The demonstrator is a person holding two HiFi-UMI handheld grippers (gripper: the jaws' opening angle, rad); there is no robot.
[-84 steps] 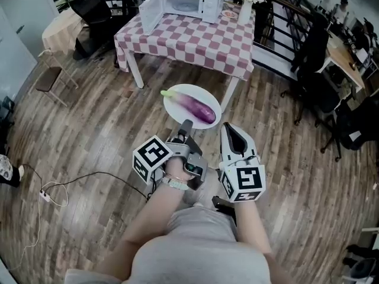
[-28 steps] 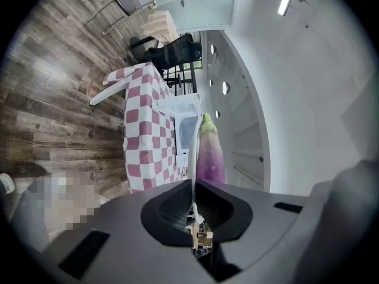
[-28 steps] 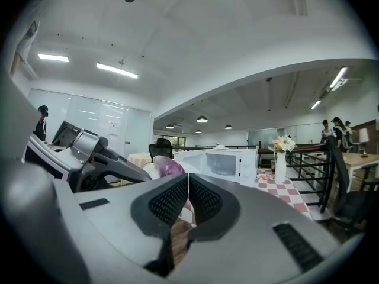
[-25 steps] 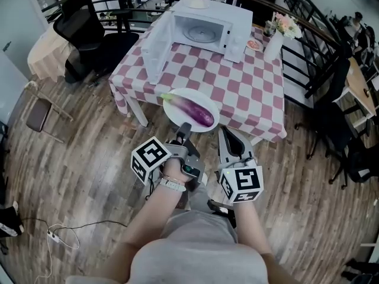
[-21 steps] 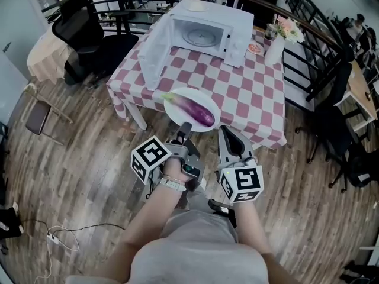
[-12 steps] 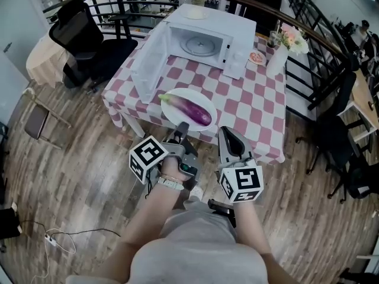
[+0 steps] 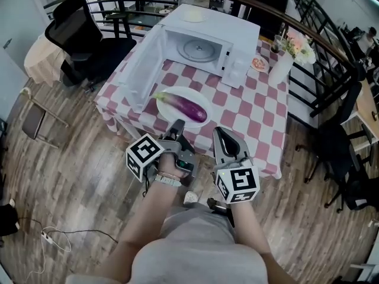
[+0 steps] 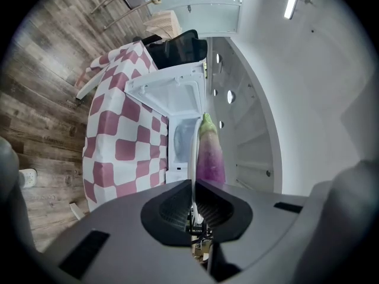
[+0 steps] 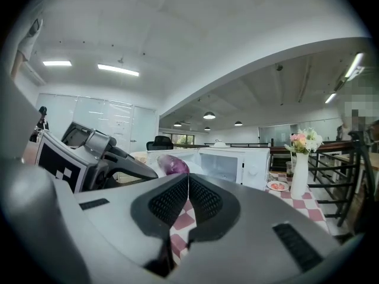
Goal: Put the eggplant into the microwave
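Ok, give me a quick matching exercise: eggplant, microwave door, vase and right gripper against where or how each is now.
1. eggplant
2. microwave door
3. vase
4. right gripper

A. swung open
B. shut, nothing in it
C. lying on the white plate held by the left gripper
D. standing on the checked table, right of the microwave

Pairs: 1-C, 2-A, 3-D, 4-B

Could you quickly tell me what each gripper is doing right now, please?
Left gripper: closed on the rim of the plate carrying the eggplant.
Right gripper: closed, holding nothing.
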